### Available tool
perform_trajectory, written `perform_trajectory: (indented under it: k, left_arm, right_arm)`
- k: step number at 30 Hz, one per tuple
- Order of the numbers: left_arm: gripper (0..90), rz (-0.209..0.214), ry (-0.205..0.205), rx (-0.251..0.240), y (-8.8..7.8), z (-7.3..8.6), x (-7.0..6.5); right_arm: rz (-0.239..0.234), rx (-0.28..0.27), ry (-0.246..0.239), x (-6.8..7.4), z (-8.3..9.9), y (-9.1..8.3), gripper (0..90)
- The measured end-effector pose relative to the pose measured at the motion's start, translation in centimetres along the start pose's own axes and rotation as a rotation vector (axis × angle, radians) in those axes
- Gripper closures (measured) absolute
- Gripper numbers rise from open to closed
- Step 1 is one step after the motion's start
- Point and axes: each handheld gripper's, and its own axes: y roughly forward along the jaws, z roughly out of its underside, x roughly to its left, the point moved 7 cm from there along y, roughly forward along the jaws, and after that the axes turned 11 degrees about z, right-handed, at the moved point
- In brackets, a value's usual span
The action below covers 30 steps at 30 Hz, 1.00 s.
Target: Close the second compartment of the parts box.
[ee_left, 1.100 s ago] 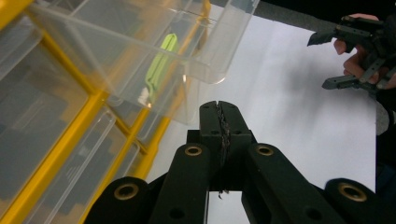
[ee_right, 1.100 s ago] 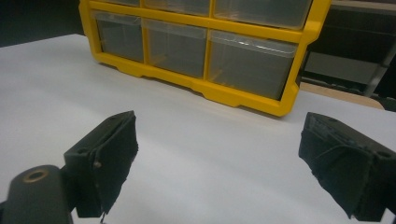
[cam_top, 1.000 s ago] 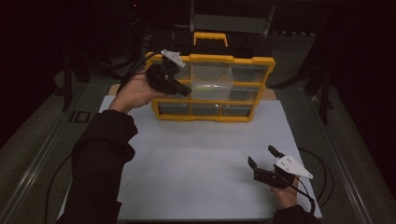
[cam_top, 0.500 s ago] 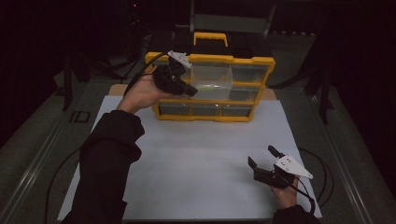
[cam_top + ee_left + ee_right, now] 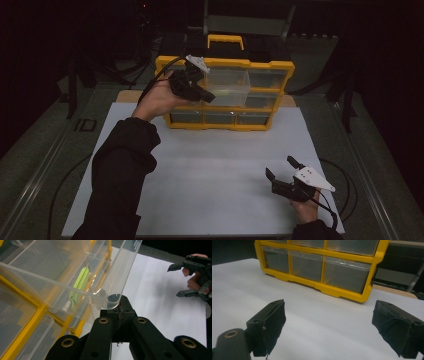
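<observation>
One green item (image 5: 79, 287), blurred, unidentifiable.

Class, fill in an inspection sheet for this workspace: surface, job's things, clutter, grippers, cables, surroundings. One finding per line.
Surface: white sheet over the table, bare in the middle.
Job's things: yellow plastic organiser with clear drawers stands at the sheet's far edge; one clear plastic drawer is drawn out, a light green item showing through its wall.
Clutter: nothing seen.
Grippers: left gripper shut on the clear drawer's rim; right gripper open, holding nothing, above the sheet's near right corner.
Cables: black cable loops beside the right gripper; another black cable trails from the left gripper.
Surroundings: dark; grey table edges and dim frames beyond the organiser.
</observation>
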Motion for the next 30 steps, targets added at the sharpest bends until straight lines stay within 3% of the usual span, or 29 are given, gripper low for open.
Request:
perform_trajectory:
  k: [30]
  left_arm:
    - [90.0, -0.046, -0.051, -0.039, 1.1, -0.4, 1.5]
  right_arm:
    - [-0.001, 0.000, -0.003, -0.1, 0.0, -0.1, 11.4]
